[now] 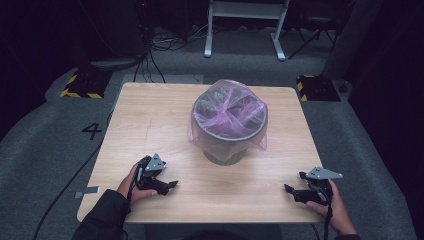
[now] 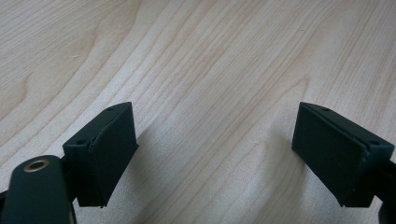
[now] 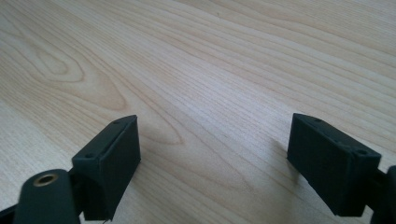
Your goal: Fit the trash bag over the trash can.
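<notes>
Two handheld black grippers rest low over the near part of the pale wooden table (image 1: 150, 120), one at each side. The left gripper (image 1: 172, 185) sits near the left edge with its jaws spread and nothing between them; its own view looks along both black pads onto bare wood grain. The right gripper (image 1: 288, 189) lies near the right corner, jaws likewise wide apart and empty over bare wood.

Well apart from both, at the middle of the table toward the far side, stands a round grey bin (image 1: 226, 152) lined with a thin translucent pinkish plastic bag (image 1: 229, 115). The bag's mouth is folded down over the rim and hangs as a loose skirt around the outside.

The film looks very light, soft and slippery, and likely to tear if pinched hard or dragged. The bin itself seems stiff and light, so it may shift when the bag is pulled. A sensible hold is the loose overhang at opposite sides of the rim.
</notes>
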Tool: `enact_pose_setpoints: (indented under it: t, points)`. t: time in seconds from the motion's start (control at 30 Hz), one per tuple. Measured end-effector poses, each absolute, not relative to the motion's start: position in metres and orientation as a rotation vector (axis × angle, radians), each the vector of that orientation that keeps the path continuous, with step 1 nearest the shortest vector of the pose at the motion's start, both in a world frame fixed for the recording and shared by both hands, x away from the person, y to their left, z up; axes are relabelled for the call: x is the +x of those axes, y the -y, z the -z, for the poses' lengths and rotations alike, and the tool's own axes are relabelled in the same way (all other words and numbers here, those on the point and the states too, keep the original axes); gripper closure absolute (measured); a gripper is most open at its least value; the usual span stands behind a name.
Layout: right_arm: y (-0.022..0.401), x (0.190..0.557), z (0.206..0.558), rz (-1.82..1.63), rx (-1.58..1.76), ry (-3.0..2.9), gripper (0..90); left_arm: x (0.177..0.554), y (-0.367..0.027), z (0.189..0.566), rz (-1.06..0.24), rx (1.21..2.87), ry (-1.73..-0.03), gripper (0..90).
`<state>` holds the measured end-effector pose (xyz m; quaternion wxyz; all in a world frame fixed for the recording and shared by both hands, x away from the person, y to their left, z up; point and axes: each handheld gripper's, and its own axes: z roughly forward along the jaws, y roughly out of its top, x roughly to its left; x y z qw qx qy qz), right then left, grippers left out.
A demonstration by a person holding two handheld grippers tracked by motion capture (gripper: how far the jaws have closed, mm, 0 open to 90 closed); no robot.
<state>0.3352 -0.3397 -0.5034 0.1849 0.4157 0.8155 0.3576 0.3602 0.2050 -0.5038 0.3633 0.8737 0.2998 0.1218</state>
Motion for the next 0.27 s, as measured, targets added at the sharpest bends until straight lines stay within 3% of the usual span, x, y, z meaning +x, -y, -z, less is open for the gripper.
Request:
enact_pose_setpoints:
  t: [0.27]
  points:
    - [0.3391,0.3365,0.5035,-1.003,1.173,-2.299,15.3,0.3614,-0.2041,0.5041,-0.310,2.249,-0.771,12.9]
